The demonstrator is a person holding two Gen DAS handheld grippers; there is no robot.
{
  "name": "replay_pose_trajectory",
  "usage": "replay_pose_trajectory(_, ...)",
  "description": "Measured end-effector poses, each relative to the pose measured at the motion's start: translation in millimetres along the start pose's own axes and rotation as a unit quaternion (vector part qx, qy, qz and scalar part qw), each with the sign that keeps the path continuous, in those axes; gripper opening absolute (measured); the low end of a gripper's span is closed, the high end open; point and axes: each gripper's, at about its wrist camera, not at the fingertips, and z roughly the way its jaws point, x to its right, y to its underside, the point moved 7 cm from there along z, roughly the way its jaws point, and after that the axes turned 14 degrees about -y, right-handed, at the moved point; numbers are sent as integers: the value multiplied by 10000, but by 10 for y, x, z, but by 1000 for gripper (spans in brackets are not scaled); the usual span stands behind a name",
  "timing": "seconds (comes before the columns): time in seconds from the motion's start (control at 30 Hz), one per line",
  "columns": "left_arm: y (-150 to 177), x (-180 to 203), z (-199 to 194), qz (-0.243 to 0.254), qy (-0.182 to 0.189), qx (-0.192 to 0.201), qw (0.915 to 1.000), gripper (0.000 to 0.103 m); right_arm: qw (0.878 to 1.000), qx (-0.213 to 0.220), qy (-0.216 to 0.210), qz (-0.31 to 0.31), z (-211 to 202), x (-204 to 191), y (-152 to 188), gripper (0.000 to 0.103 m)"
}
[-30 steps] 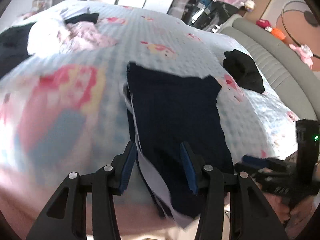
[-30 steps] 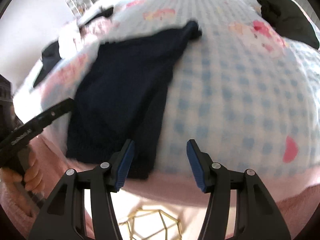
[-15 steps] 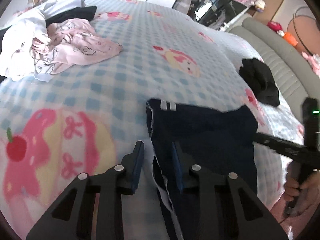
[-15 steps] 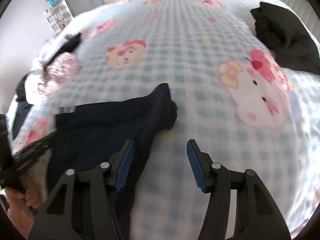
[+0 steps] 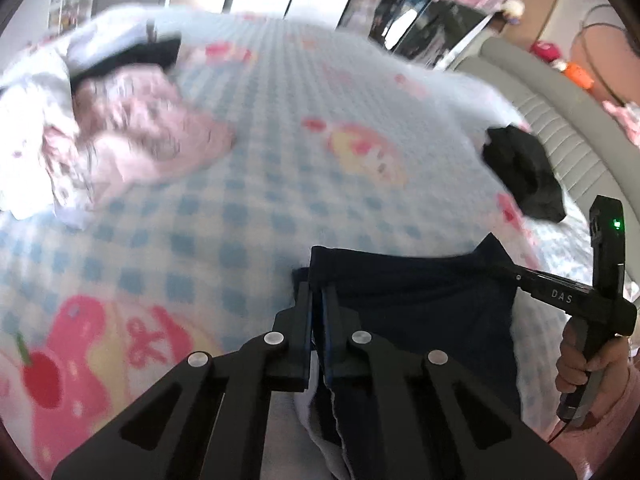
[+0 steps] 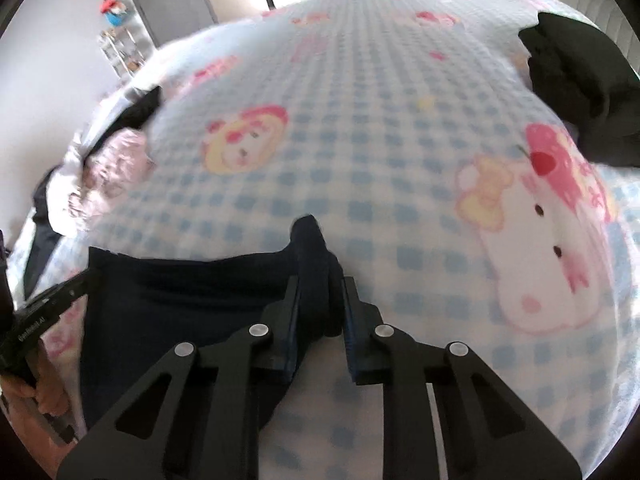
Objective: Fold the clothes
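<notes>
Here my left gripper is pinched tight on one corner of the navy garment, and my right gripper is clamped on the opposite corner. The garment lies stretched between them on the checked bedspread. A black garment sits well apart to the right; a pink pile lies far left.

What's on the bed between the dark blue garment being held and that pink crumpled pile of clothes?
Nothing: between the navy garment and the pink clothes pile there is only bare checked bedsheet, clearest in the left wrist view.
</notes>
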Motion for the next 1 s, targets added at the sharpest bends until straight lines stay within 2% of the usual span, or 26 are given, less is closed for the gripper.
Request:
replay_pose_trajectory(0.03,-8,-2,20,9,-36,-27,10000,24,10000,-56,28,60,31,29,16,28)
replay_pose_trajectory(0.07,-15,-5,40,18,-72,-53,10000,24,9999,29,-6,134,-16,36,10,29)
replay_pose_trajectory(0.17,-10,-34,-400,-201,-42,677,9975,27,9989,283,-109,356,-157,57,-7,35)
replay_pose_trajectory(0.23,66,55,-639,-224,345,1004,9941,27,9976,630,-66,287,-336,-28,8,37)
replay_pose_trajectory(0.27,144,171,-676,-78,580,1027,9930,27,9962,850,-16,195,-450,-98,22,42)
replay_pose_trajectory(0.3,207,260,-632,97,585,987,9933,27,9950,996,25,75,-526,-169,40,48)
replay_pose_trajectory(0.33,265,339,-573,269,533,940,9938,27,9955,933,61,-163,-492,-265,74,48)
replay_pose_trajectory(0.4,360,445,-321,469,392,543,9966,27,9965,543,80,-630,-292,-462,186,48)
replay_pose_trajectory(0.5,288,389,-227,297,257,375,9985,26,9950,-44,63,-993,14,-624,324,47)
replay_pose_trajectory(0.57,231,342,-178,162,171,285,9993,26,9935,-280,271,-1068,151,-608,335,46)
replay_pose_trajectory(0.6,176,317,-216,97,148,369,9992,26,9938,-214,340,-1037,143,-598,301,46)
replay_pose_trajectory(0.63,109,317,-266,78,298,488,9983,27,9950,-8,325,-947,80,-581,238,46)
replay_pose_trajectory(0.67,58,338,-285,159,469,534,9973,30,9958,323,197,-839,-19,-588,161,47)
replay_pose_trajectory(0.7,21,345,-257,262,404,513,9975,31,9953,537,67,-808,-77,-613,109,50)
replay_pose_trajectory(0.77,-32,334,-127,465,96,357,9982,32,9944,392,160,-973,5,-663,72,53)
replay_pose_trajectory(0.8,-45,315,-23,564,-107,211,9981,31,9936,93,346,-1068,134,-649,97,53)
replay_pose_trajectory(0.87,-28,271,21,461,-212,-20,9987,29,9931,-324,483,-1022,343,-566,154,51)
replay_pose_trajectory(0.9,-17,273,-85,428,-238,77,9988,29,9932,-427,511,-956,388,-536,167,50)
replay_pose_trajectory(0.97,84,342,-449,519,-168,513,9972,36,9960,-100,372,-804,134,-581,165,50)
replay_pose_trajectory(1.0,169,377,-585,555,-101,583,9967,40,9965,83,299,-771,-19,-618,175,52)
